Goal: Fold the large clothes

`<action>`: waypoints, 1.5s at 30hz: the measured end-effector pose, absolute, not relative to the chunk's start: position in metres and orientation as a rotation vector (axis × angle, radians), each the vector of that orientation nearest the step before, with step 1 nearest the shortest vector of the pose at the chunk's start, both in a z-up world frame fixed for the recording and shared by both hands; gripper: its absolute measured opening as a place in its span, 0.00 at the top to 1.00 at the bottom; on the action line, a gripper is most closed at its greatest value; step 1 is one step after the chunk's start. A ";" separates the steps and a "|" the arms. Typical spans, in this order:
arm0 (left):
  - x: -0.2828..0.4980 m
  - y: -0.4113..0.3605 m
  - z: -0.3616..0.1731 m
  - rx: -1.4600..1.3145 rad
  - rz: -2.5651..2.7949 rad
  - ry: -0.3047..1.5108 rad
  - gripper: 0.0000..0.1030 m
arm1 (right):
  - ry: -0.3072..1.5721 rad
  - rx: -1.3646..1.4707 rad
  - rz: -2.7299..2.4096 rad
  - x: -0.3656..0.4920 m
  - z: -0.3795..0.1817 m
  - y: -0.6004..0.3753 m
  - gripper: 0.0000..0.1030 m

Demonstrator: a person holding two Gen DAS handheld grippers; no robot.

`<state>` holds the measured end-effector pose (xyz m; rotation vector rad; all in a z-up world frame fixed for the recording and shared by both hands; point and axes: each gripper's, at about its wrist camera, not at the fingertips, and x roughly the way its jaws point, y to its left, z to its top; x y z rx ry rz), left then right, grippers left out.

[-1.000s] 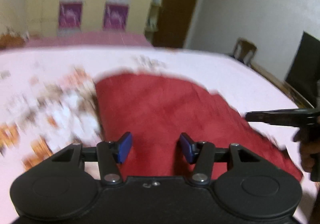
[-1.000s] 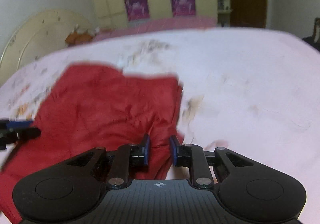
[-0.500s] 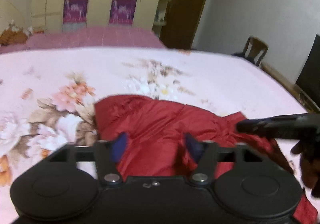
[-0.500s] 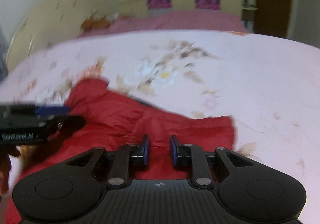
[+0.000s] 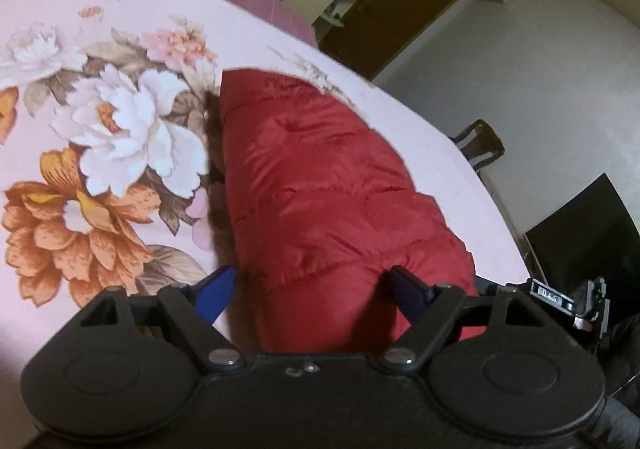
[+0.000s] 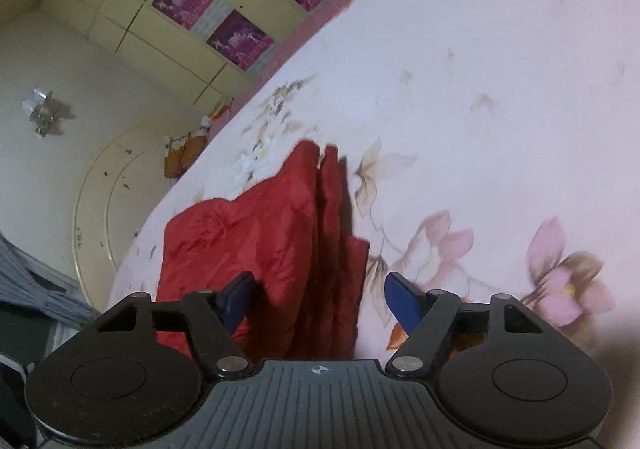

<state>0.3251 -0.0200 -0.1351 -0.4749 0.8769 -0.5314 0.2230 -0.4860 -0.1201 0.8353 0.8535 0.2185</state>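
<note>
Covering most of both views, the bed (image 5: 120, 1) carries a pink floral sheet. Red jacket (image 5: 320, 185) lies folded on it, a puffy quilted bundle beside the big printed flowers; its stacked layered edges show in the right view (image 6: 304, 233). Left gripper (image 5: 310, 291) stands released, blue fingers (image 5: 214, 291) spread either side of the jacket's near end. Right gripper (image 6: 320, 297) has just been opening: fingers apart, jacket edge between them, pads not pressing it.
</note>
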 end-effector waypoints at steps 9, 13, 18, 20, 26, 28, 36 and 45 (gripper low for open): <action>0.328 -0.021 -0.136 -0.474 -0.554 0.878 0.23 | 0.874 0.863 0.250 0.221 -0.124 -0.485 0.42; 0.338 -0.019 -0.144 -0.514 -0.583 0.902 0.21 | 0.888 0.880 0.259 0.224 -0.128 -0.485 0.42; 0.347 -0.025 -0.153 -0.550 -0.581 0.911 0.28 | 0.898 0.872 0.293 0.235 -0.129 -0.479 0.43; 0.343 -0.031 -0.149 -0.522 -0.549 0.885 0.34 | 0.897 0.850 0.307 0.237 -0.129 -0.475 0.58; 0.331 -0.035 -0.133 -0.478 -0.537 0.809 0.48 | 0.867 0.725 0.307 0.234 -0.114 -0.450 0.79; 0.329 -0.030 -0.125 -0.474 -0.547 0.794 0.50 | 0.856 0.690 0.303 0.231 -0.104 -0.444 0.80; 0.327 0.014 -0.098 -0.426 -0.565 0.755 0.51 | 0.819 0.600 0.293 0.225 -0.071 -0.387 0.81; 0.318 0.107 -0.080 -0.417 -0.535 0.713 0.51 | 0.787 0.561 0.330 0.235 -0.045 -0.287 0.81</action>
